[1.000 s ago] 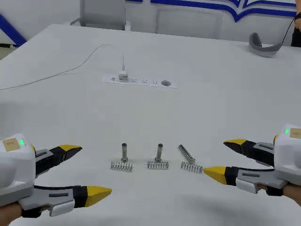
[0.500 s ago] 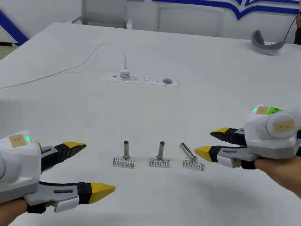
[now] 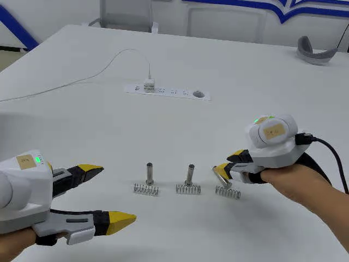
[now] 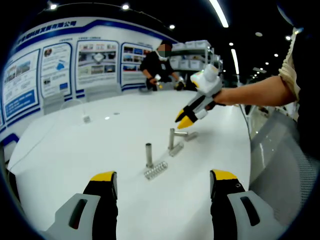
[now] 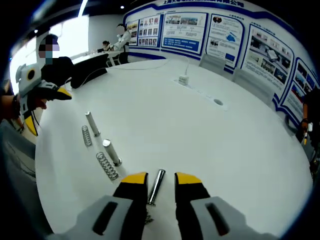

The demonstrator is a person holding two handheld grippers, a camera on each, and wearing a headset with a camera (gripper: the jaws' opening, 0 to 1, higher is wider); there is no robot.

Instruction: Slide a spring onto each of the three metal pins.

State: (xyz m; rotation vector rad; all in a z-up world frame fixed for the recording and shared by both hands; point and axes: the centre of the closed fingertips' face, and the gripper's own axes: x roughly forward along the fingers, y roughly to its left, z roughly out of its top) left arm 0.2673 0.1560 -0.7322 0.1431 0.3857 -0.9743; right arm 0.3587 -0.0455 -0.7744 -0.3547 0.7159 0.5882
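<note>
— Where do the pins stand?
— The left pin (image 3: 149, 173) and middle pin (image 3: 190, 174) stand upright on the table (image 3: 245, 82). The third pin (image 5: 154, 189) lies flat. The left spring (image 3: 145, 189), middle spring (image 3: 188, 189) and right spring (image 3: 227, 192) lie just in front of them.
— What changed?
— The right gripper (image 5: 161, 179) has swung in. Its fingers are narrow and straddle the lying pin, not yet clamped. The left gripper (image 3: 117, 194) waits with fingers wide and empty. That pin is probably first.

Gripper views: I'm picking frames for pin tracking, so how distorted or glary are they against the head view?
Left gripper view: fisheye bows the table edge, ceiling lights glare, upright pins small but sharp. Right gripper view: same bowing, blown-out patch upper left, lying pin crisp between the tips of the right gripper. Head view: straight lines, even light, faint shadows.
</note>
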